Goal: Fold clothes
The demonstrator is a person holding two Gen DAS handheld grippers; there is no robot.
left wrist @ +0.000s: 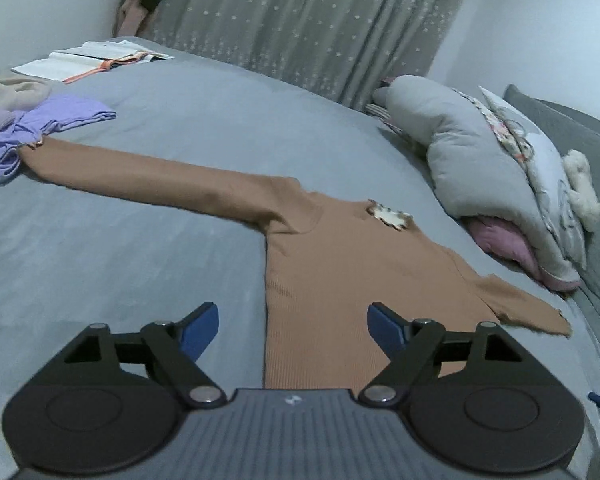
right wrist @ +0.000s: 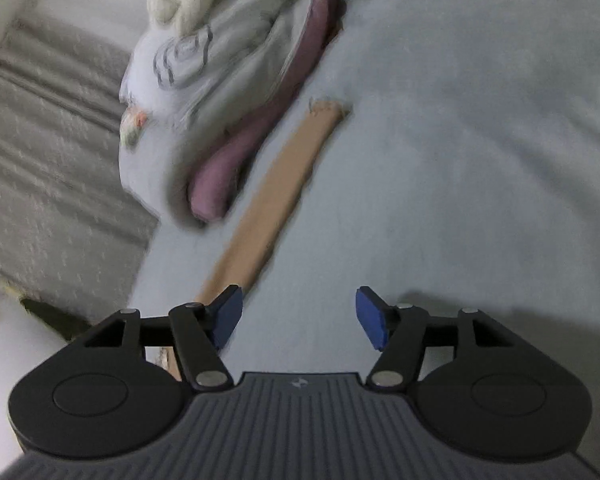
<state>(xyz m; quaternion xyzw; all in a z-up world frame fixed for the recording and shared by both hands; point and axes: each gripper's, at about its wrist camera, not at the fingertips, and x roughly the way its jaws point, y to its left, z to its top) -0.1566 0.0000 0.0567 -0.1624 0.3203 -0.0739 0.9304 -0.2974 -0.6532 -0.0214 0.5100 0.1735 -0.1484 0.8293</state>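
Note:
A tan long-sleeved top (left wrist: 340,264) lies flat on the grey bed (left wrist: 140,248), both sleeves spread out, its neck with a white lace collar (left wrist: 390,216) at the far side. My left gripper (left wrist: 294,330) is open and empty above the top's lower body. In the right wrist view, one tan sleeve (right wrist: 276,196) stretches away toward the pillows. My right gripper (right wrist: 299,318) is open and empty over the bed, just right of that sleeve's near end. This view is blurred.
A lilac garment (left wrist: 40,128) and a beige one (left wrist: 12,94) lie at the far sleeve's cuff. Folded white clothes (left wrist: 88,60) sit at the far bed corner. Grey and pink pillows (left wrist: 500,176) with a white plush toy (left wrist: 580,188) lie right, before a curtain (left wrist: 300,20).

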